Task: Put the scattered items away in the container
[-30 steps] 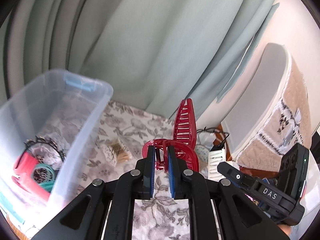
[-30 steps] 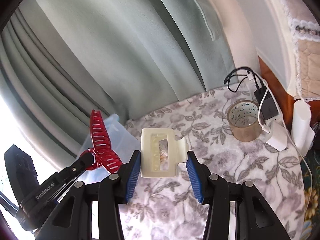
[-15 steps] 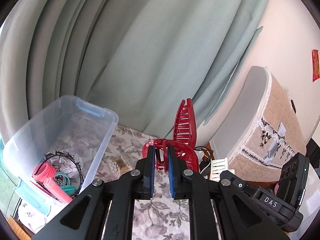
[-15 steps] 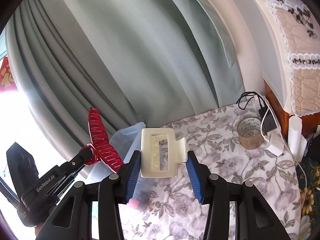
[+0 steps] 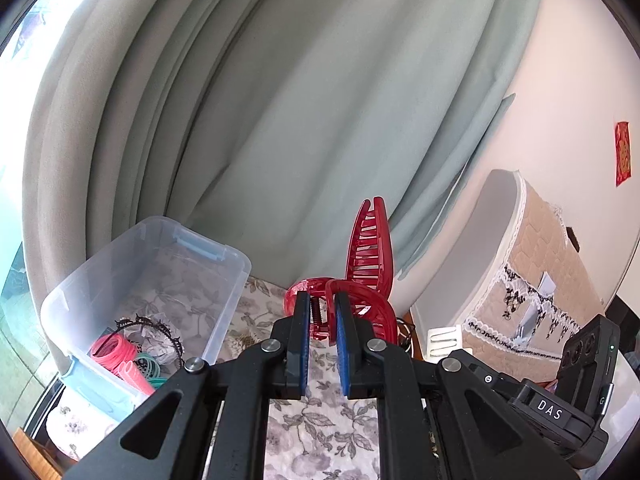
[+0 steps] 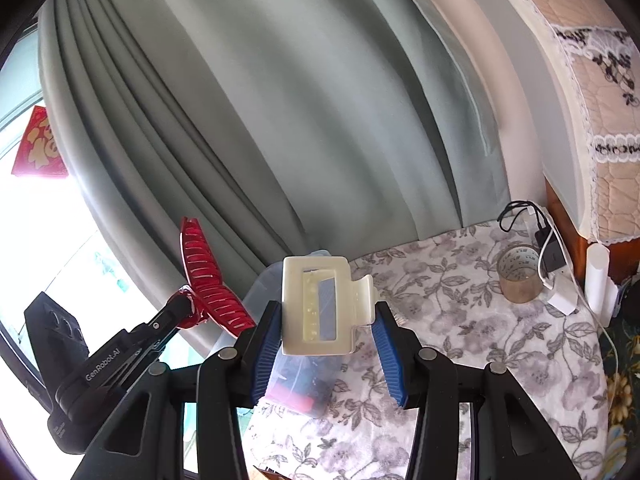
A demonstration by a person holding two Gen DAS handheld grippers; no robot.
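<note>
A pale green curtain (image 5: 300, 120) fills the background behind a surface (image 6: 480, 340) covered in a grey floral cloth. At its left end sits the clear plastic container (image 5: 240, 270), open-topped, already holding pink and teal hair rollers (image 5: 120, 360) and a black headband (image 5: 160, 324). I hold both tools raised above the surface, each carrying one hair clip, which I judge is so that both can be taken to the container together. My left gripper (image 5: 322, 336) is nearly closed, its blue pads pinching the spring hinge of a red claw clip (image 5: 370, 252) whose teeth point upward, just to the right of the container. My right gripper (image 6: 324, 340) stands about half open, its pads pressing either side of a cream rectangular claw clip (image 6: 316, 304), which hangs in front of the container's near end. A roll of tape (image 6: 519, 276) and a white charger (image 6: 564, 300) rest far right.
</note>
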